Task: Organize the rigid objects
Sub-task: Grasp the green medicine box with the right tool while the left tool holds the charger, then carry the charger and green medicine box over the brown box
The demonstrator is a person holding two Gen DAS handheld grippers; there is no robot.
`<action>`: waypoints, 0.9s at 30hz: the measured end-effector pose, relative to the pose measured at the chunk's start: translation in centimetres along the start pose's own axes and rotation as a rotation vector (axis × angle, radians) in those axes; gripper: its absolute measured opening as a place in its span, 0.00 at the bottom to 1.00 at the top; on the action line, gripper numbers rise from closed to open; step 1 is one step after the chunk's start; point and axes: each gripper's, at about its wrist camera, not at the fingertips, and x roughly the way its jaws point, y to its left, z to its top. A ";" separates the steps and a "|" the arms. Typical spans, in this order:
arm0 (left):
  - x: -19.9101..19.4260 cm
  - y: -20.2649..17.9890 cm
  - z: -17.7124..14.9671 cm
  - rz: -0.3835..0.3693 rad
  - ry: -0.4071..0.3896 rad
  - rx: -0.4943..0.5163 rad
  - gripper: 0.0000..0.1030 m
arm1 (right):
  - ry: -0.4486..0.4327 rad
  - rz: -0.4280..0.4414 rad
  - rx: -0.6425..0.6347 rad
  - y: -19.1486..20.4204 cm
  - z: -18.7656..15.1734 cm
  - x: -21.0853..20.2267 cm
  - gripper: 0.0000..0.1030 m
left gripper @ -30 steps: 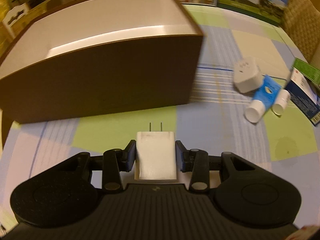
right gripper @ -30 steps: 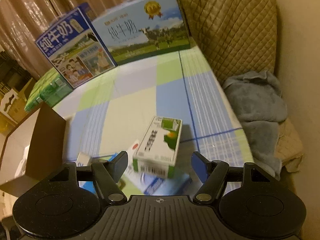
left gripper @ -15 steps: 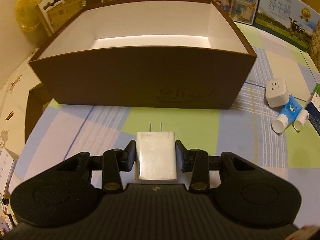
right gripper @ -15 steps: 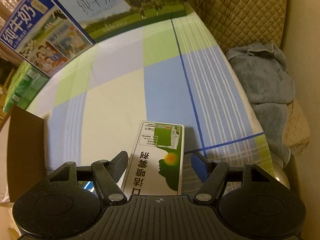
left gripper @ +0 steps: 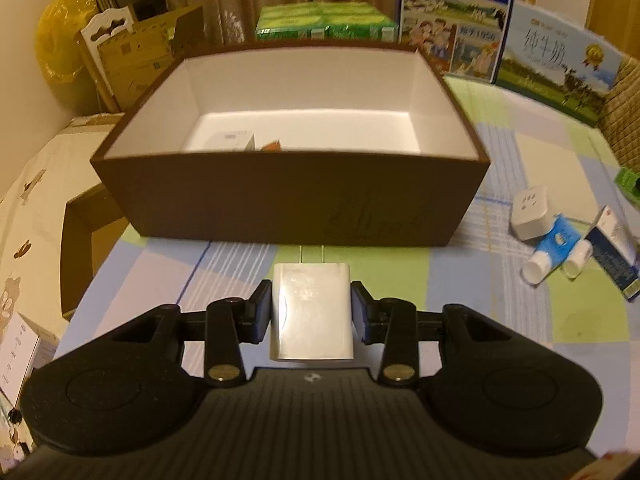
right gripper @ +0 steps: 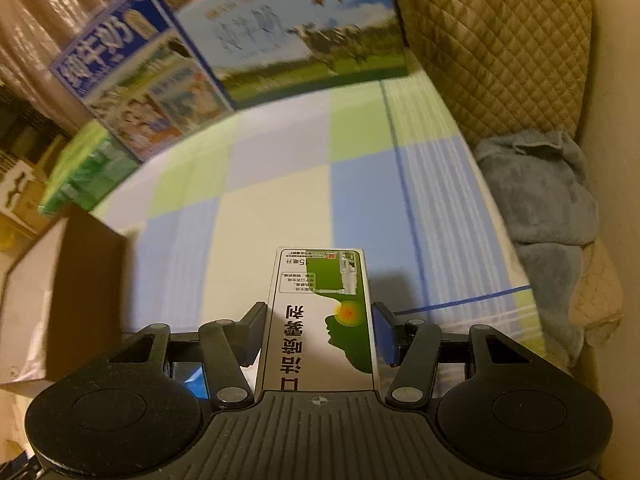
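My left gripper (left gripper: 311,310) is shut on a white plug charger (left gripper: 311,312), prongs pointing forward, held above the table in front of a brown open box (left gripper: 288,196) with a white inside. A small box and an orange item (left gripper: 256,143) lie inside it. My right gripper (right gripper: 319,330) is shut on a green-and-white carton (right gripper: 320,320), lifted over the checked tablecloth. The brown box's corner (right gripper: 80,280) shows at the left of the right wrist view.
A white socket cube (left gripper: 531,212), two blue tubes (left gripper: 554,246) and a dark blue carton (left gripper: 616,252) lie right of the box. Milk cartons (left gripper: 456,12) and green packs (left gripper: 324,20) stand behind. A quilted chair back (right gripper: 500,40) and grey towel (right gripper: 540,208) are at right.
My left gripper rose with the charger, so the box's inside now shows. My right gripper closed on the green carton and lifted it off the table.
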 end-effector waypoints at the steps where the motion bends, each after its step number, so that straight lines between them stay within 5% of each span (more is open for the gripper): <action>1: -0.4 0.1 0.2 -0.007 -0.008 0.003 0.35 | -0.007 0.018 -0.006 0.5 -0.3 -0.5 0.51; 18: -2.7 2.8 6.7 -0.118 -0.128 0.088 0.35 | -0.006 0.378 -0.183 18.5 -4.2 -4.1 0.51; 27: 0.7 4.8 12.0 -0.164 -0.144 0.105 0.35 | -0.018 0.422 -0.240 27.6 -4.1 -0.5 0.51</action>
